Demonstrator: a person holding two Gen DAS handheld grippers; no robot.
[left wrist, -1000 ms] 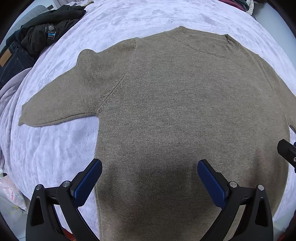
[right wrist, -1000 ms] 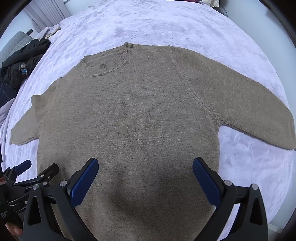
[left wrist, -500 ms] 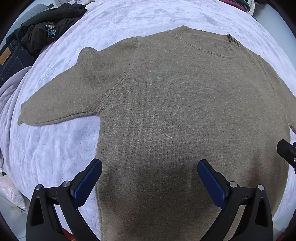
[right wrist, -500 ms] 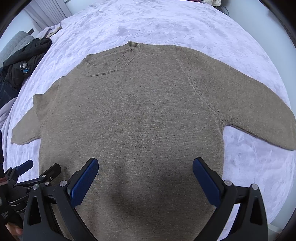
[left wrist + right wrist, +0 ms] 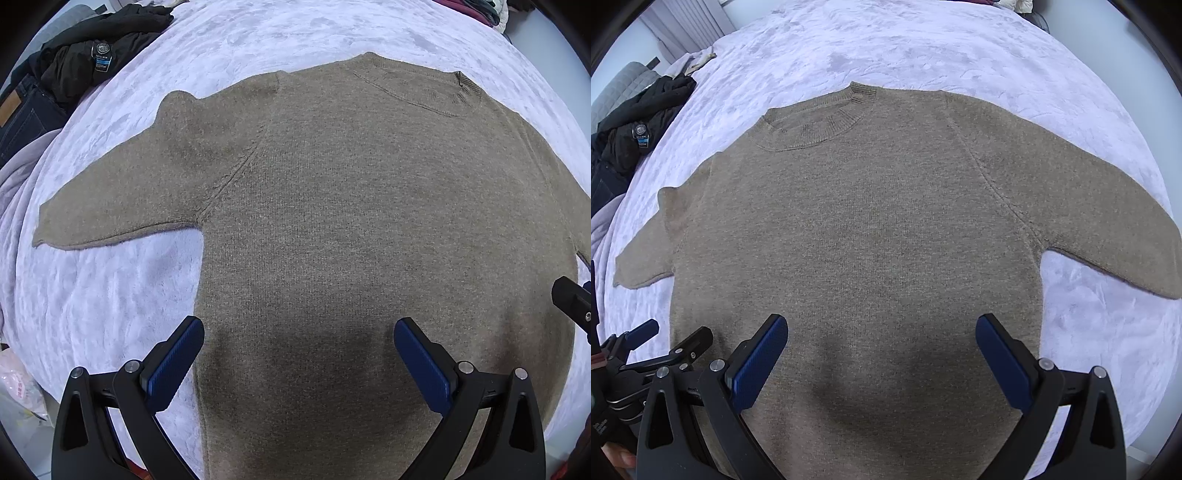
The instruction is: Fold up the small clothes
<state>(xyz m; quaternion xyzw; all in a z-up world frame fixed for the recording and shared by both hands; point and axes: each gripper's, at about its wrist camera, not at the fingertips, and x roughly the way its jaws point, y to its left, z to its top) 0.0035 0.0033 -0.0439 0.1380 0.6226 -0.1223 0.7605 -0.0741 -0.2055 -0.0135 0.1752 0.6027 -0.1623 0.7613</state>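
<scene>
A brown knit sweater (image 5: 351,221) (image 5: 871,229) lies flat and face up on a pale lilac plush bedspread (image 5: 110,295), both sleeves spread out sideways and the ribbed collar (image 5: 820,118) at the far end. My left gripper (image 5: 298,360) hovers open above the sweater's lower left part, its blue pads wide apart and holding nothing. My right gripper (image 5: 881,354) is open too, above the lower middle of the sweater. In the right wrist view the left gripper (image 5: 646,350) shows at the bottom left.
A black jacket (image 5: 96,62) and dark jeans (image 5: 22,122) are piled at the bed's far left. More clothes (image 5: 476,11) lie at the far right corner. A plastic bag (image 5: 18,391) sits off the bed's near left edge. Bare bedspread (image 5: 923,48) surrounds the sweater.
Both views have shifted slightly, with the sweater sitting a little lower in the right wrist view. The sweater itself has not been moved and both grippers stay open.
</scene>
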